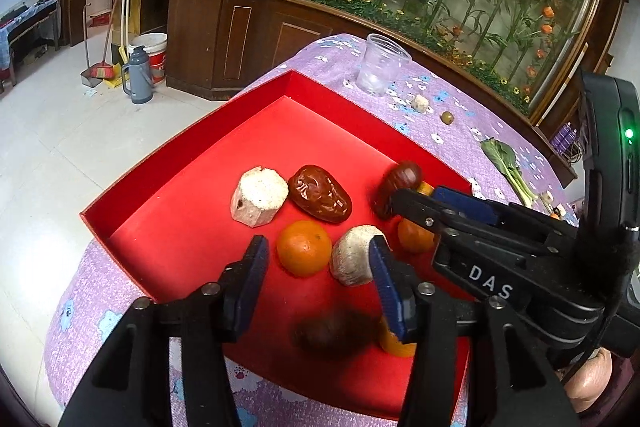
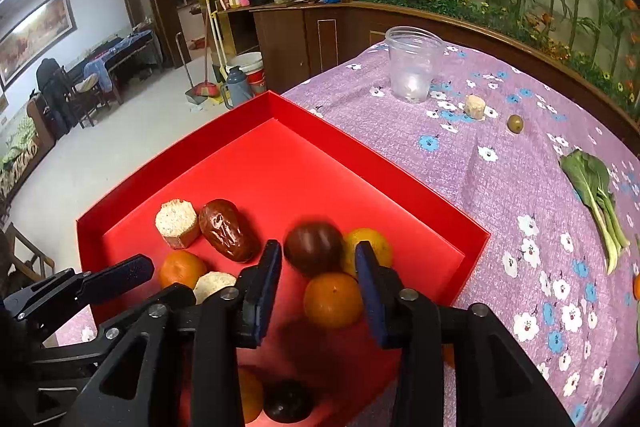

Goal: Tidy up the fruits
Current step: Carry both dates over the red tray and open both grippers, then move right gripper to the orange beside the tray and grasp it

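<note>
Your left gripper (image 1: 316, 259) hangs spread wide over the red tray (image 1: 192, 147), gripping nothing; an orange (image 1: 304, 247) and a pale chunk (image 1: 356, 255) lie between its fingers. Your right gripper (image 2: 318, 267) also gapes empty; a blurred dark date (image 2: 314, 247) sits beyond its tips.

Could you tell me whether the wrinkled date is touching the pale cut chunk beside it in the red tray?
Cannot tell: in the right wrist view the date and chunk appear to meet; the left wrist view suggests a sliver of tray between them.
</note>
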Available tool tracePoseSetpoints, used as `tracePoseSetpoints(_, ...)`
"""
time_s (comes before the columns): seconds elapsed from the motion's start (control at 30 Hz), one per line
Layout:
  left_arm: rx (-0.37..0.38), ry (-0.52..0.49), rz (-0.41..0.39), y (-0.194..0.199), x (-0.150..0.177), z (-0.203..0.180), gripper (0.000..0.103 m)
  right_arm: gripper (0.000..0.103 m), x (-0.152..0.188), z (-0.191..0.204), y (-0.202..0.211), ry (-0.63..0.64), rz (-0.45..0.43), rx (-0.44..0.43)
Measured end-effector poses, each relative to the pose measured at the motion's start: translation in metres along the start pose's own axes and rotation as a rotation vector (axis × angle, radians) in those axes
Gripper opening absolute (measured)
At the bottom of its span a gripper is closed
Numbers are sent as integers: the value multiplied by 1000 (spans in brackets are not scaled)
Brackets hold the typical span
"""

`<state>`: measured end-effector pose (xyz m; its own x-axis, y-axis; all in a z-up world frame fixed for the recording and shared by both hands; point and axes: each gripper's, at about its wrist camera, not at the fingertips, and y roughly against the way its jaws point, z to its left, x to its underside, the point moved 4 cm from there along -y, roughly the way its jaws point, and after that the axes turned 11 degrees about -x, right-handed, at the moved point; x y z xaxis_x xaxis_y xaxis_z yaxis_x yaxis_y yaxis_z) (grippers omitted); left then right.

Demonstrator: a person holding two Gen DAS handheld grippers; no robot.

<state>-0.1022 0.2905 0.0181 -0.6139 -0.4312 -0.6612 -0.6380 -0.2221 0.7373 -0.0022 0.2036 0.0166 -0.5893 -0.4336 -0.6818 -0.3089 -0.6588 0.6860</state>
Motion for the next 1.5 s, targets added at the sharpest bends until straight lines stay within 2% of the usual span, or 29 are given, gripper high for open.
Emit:
tracePoseSetpoints(0.07, -7, -3, -7, 4, 0, -1, 57, 48, 0, -1, 4, -12, -8, -3)
tracePoseSetpoints(0.47, -39, -66, -69, 36, 2, -20, 58, 49, 9, -3, 37, -62, -57, -13)
tracePoseSetpoints(0.87, -124, -195, -174, 72, 9, -54, 63, 54, 29, -16, 72, -107, -104, -9)
tracePoseSetpoints(1.17, -148, -305, -220, 92, 21, -90, 67, 56, 50, -38, 96, -159, -129, 1)
tracePoseSetpoints(1.5, -149, -404, -223, 100, 37, -128, 68, 59, 71, -72, 124, -231, -173, 15)
